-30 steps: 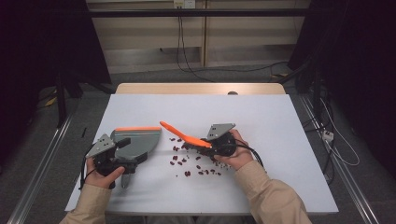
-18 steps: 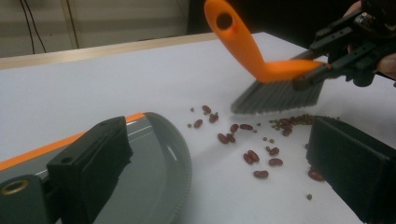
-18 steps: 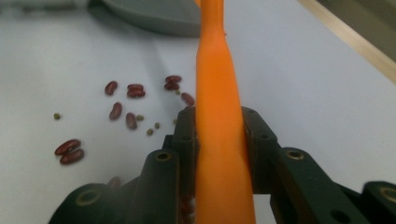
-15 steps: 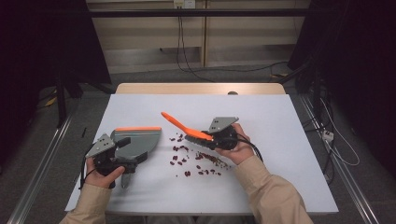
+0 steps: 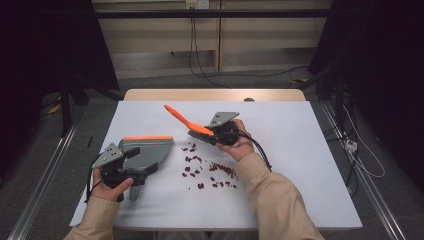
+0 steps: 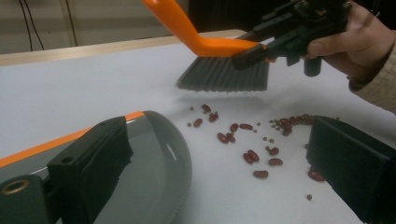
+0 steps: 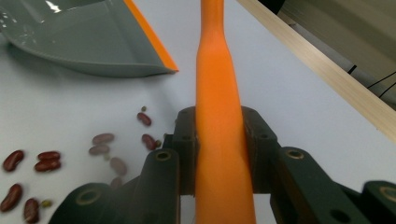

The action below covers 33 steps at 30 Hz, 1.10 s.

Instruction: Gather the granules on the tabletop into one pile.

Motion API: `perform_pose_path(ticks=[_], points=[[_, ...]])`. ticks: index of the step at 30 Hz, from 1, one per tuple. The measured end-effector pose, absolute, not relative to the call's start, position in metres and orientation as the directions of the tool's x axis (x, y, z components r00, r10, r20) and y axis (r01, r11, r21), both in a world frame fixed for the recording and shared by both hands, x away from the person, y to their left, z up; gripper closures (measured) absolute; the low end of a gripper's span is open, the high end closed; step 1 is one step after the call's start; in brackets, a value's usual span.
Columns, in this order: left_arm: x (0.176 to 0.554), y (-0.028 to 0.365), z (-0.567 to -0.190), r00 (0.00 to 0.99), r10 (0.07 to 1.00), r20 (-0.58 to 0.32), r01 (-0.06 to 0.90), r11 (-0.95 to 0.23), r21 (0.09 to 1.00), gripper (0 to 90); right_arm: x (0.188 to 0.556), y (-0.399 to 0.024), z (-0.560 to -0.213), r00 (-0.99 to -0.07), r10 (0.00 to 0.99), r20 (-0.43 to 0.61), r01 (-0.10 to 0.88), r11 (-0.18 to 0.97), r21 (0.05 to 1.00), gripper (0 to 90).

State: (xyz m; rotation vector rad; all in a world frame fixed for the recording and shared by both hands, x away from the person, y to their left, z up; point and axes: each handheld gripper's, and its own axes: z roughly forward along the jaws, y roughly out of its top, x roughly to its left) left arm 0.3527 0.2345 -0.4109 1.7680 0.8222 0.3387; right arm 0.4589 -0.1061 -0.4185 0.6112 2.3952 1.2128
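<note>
The right gripper [image 5: 216, 133] is clamped on the orange plastic hand brush with grey bristles [image 5: 186, 123], its jaws pressed against both sides of the handle. The brush hangs just above the white table [image 5: 300, 150], bristles pointing down beyond the scattered dark red kidney beans [image 5: 210, 170].

The left gripper [image 5: 131, 161] sits at the near left of the table. A grey plastic dustpan with an orange edge [image 5: 150, 150] rests flat on the table, its open mouth facing the beans. One jaw lies against the pan; I cannot tell whether the jaws actually pinch it.
</note>
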Motion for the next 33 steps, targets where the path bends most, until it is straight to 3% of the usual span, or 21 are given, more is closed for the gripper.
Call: perform_pose_path(ticks=[9,20,33], points=[[0.354,0.236,-0.412,0.715,0.677,-0.173,0.364,-0.149,0.919,6.0,0.476,-0.086,-0.428,-0.842,0.514,-0.164,0.186,0.562,0.806,71.2],[0.353,0.239,-0.411,0.711,0.682,-0.169,0.363,-0.151,0.919,6.0,0.457,-0.083,-0.43,-0.906,0.381,-0.184,0.109,0.63,0.769,71.0],[0.351,0.237,-0.409,0.712,0.683,-0.161,0.354,-0.151,0.923,6.1,0.421,-0.098,-0.428,-0.932,0.333,-0.145,0.1,0.619,0.779,70.9]])
